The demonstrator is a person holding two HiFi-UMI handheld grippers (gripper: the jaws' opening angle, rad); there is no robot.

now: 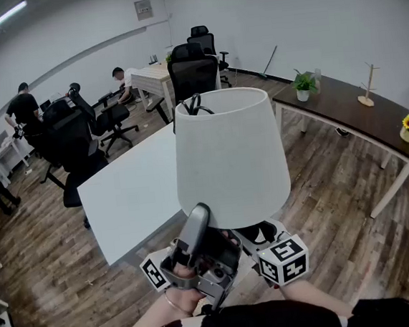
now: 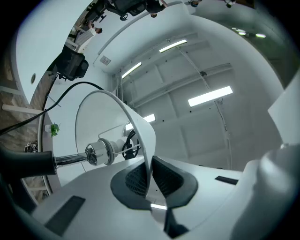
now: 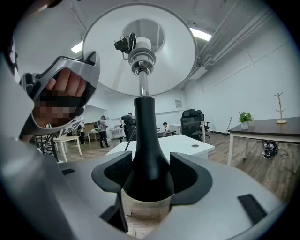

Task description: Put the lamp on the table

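Note:
I hold a lamp in the air with both grippers, just off the near right corner of the white table (image 1: 132, 195). Its white cone lampshade (image 1: 229, 157) stands upright. My left gripper (image 1: 198, 221) is shut on the shade's thin lower rim (image 2: 140, 136), which is pinched between the pads at the left gripper (image 2: 151, 180). The chrome socket (image 2: 101, 153) shows inside the shade. My right gripper (image 3: 147, 176) is shut on the lamp's black flared base (image 3: 146, 159), under the shade (image 3: 140, 47). In the head view the right gripper (image 1: 258, 236) is mostly hidden beneath the shade.
Black office chairs (image 1: 192, 70) stand beyond the white table and at its left (image 1: 73, 143). A dark desk (image 1: 343, 106) with a potted plant (image 1: 302, 83) runs along the right. People work at the back left (image 1: 22, 105). Wood floor lies between the tables.

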